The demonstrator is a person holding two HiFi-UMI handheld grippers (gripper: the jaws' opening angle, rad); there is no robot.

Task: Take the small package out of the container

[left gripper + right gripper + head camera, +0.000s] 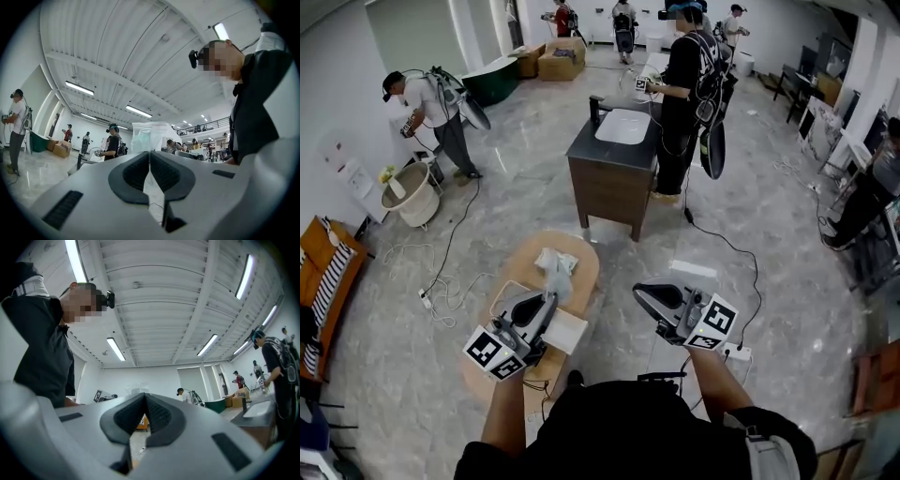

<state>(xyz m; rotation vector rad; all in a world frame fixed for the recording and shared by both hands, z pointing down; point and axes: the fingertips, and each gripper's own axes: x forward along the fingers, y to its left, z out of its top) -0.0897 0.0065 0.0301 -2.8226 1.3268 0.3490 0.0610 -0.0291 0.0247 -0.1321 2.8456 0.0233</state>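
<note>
Pinches the small package (556, 284) in the left gripper (548, 302), both fingers squeezed shut on the thin see-through plastic. Holds it up over the round wooden table (586, 272), out of the flat white container (570, 333) lying on the table just beside the gripper. Covers part of that container with the gripper's own body in the head view. In the left gripper view, shows the small package (149, 136) sticking up past the tips of the left gripper (150, 154), with something pale green inside.

Holds the right gripper (656, 300) off to the side, past the table edge and over the grey floor, well apart from the package. Seen in the right gripper view (144, 397) with fingers pressed together on themselves.

On the table, just past the held package and close in front of the left gripper's tips, a second crumpled bag (555, 260).

Farther off beyond the table, a dark wooden cabinet (609, 183) with a white sink top, and a person in black (684, 94) right beside it. Over to the left, a person in a white shirt (427, 103) next to a round white tub (411, 192). On the floor, white cables (441, 295) left of the table and a power strip (736, 353) near the right gripper.
</note>
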